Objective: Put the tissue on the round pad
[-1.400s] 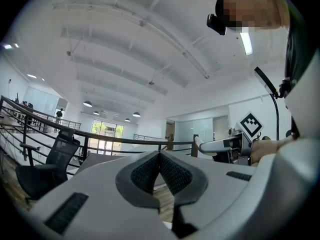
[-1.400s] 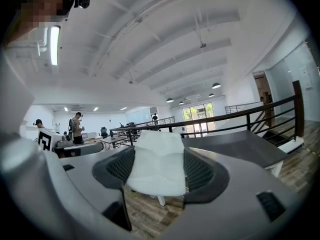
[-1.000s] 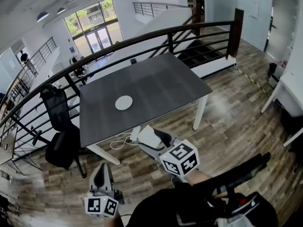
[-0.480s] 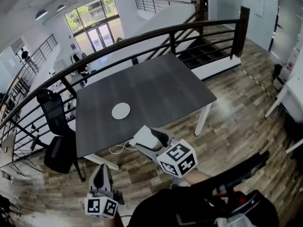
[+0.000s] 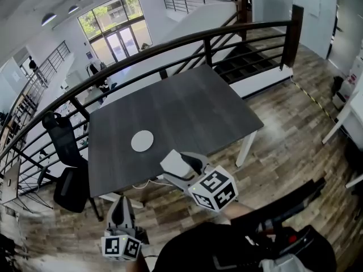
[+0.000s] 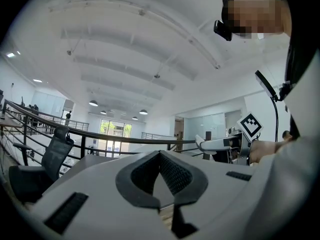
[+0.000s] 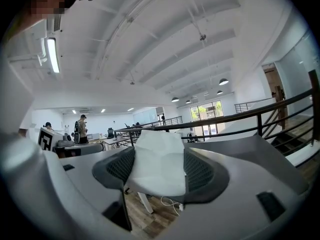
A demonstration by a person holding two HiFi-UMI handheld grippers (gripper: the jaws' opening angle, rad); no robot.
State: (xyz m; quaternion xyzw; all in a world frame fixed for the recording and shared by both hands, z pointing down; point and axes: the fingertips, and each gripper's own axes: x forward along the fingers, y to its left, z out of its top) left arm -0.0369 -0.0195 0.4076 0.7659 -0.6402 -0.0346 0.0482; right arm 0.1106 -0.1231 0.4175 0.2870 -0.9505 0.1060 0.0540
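Observation:
The white round pad (image 5: 142,141) lies on the dark grey table (image 5: 187,109), toward its near left part. My right gripper (image 5: 180,163) hovers at the table's near edge, right of and nearer than the pad, shut on a white folded tissue (image 5: 174,162). In the right gripper view the tissue (image 7: 159,161) hangs between the black pads (image 7: 200,171). My left gripper (image 5: 121,205) is low over the wood floor, off the table, with nothing in it. In the left gripper view its tips (image 6: 160,154) meet.
A black railing (image 5: 170,47) runs behind the table, with stairs beyond on the right. A black office chair (image 5: 68,169) stands at the table's left side. White cables (image 5: 144,182) lie on the floor under the near edge. White desks stand at the far right.
The table and pad have come nearer in the head view. My right gripper with the tissue now reaches the table's near edge. The left gripper has stayed low.

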